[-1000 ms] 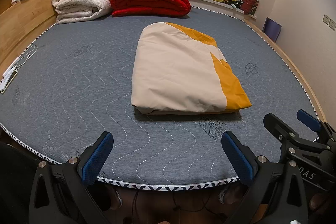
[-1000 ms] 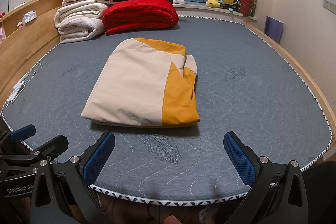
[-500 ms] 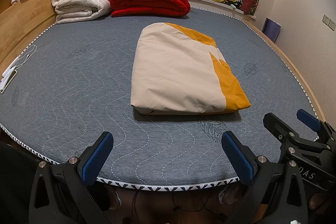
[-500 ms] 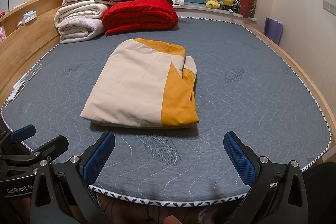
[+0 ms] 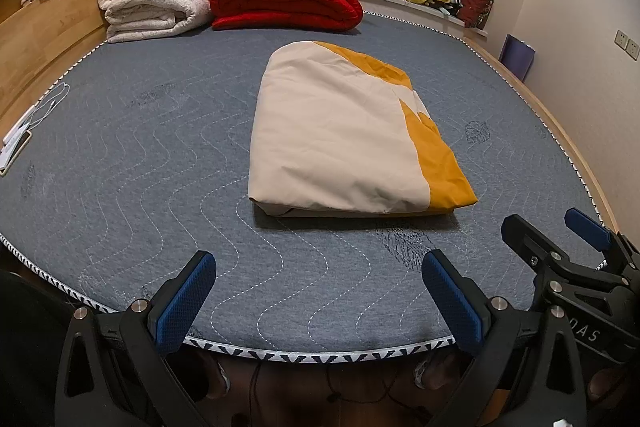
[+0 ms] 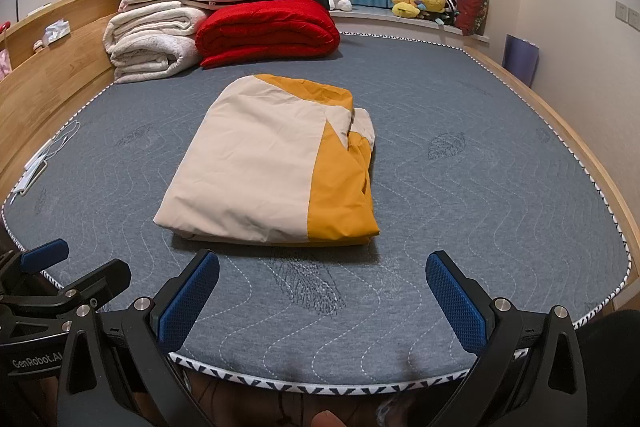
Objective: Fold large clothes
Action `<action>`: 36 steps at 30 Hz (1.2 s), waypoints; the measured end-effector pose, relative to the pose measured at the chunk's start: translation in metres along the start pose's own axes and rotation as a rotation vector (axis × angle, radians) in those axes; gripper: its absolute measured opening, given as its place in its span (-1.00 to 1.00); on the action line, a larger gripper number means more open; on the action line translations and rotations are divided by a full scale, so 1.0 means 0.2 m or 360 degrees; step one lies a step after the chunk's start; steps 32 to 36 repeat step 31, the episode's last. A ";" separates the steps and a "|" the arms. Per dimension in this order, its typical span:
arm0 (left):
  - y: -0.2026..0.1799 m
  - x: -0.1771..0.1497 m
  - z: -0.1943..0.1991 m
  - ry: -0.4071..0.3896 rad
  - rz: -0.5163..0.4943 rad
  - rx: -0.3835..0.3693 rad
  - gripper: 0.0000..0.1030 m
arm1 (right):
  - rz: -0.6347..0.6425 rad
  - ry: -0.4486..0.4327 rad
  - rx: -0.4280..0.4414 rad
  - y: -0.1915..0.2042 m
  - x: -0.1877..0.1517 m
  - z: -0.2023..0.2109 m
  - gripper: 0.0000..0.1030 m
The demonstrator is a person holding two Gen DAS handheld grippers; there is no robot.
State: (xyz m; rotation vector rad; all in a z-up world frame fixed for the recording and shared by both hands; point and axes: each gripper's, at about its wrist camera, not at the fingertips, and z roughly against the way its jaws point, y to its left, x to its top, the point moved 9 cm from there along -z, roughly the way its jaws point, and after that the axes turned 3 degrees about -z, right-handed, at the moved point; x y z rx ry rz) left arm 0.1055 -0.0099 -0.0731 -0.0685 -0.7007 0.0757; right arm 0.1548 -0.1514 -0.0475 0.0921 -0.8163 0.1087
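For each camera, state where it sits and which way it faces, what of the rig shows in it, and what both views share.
Left wrist: sits on the left gripper at the mattress's near edge, facing across the bed; its open blue fingers frame the bottom, the right gripper shows at right.
Right wrist: sits on the right gripper, same heading; open fingers below, left gripper at left.
Shared: the folded cream-and-orange garment, the red blanket.

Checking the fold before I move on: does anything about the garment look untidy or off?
Mostly neat. The garment lies flat on the bed, but along its orange side the layers bunch and wrinkle, and a cream flap pokes out. Both claws hang open, clear of it.
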 end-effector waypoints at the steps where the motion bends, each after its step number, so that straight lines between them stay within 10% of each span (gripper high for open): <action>1: 0.00 0.00 0.00 -0.0001 0.0001 0.0001 0.99 | 0.0000 0.0000 0.0001 0.00 0.00 0.00 0.99; 36: -0.02 0.00 -0.01 -0.0019 -0.0010 -0.0007 0.99 | -0.0005 0.0001 0.0000 0.00 0.00 -0.01 0.99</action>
